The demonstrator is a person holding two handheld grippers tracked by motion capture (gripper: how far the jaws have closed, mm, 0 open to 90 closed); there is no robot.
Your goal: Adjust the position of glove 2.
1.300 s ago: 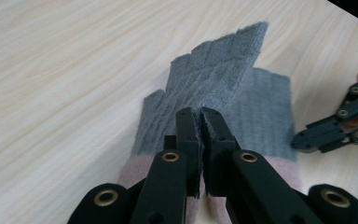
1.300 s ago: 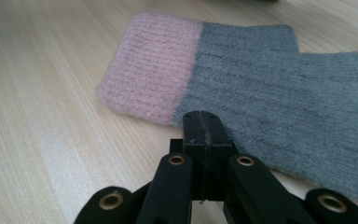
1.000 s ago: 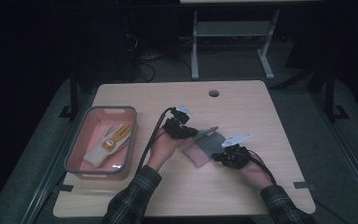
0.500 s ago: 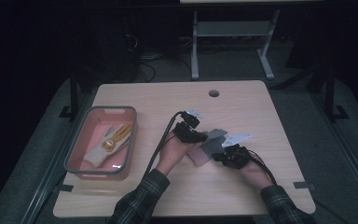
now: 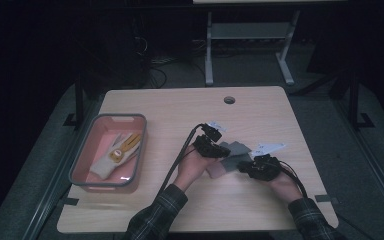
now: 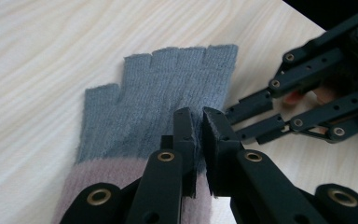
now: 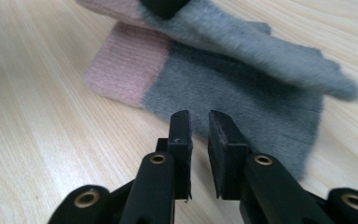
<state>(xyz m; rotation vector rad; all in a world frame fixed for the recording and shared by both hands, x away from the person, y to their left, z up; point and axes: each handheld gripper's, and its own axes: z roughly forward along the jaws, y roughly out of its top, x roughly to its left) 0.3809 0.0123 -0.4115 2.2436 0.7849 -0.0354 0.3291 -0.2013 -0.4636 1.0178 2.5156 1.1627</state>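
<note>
Left gripper view: my left gripper (image 6: 198,128), just swung in from the left, is clamped on the grey glove (image 6: 158,112), while my right gripper (image 7: 199,126) waits empty, jaws slightly apart.

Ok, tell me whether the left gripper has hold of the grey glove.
Yes, the left gripper has its jaws pinched on a fold of the grey glove.

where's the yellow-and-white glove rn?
High view: the yellow-and-white glove lies inside the pink bin on the table's left side, well left of both grippers and the grey-and-pink gloves.
</note>
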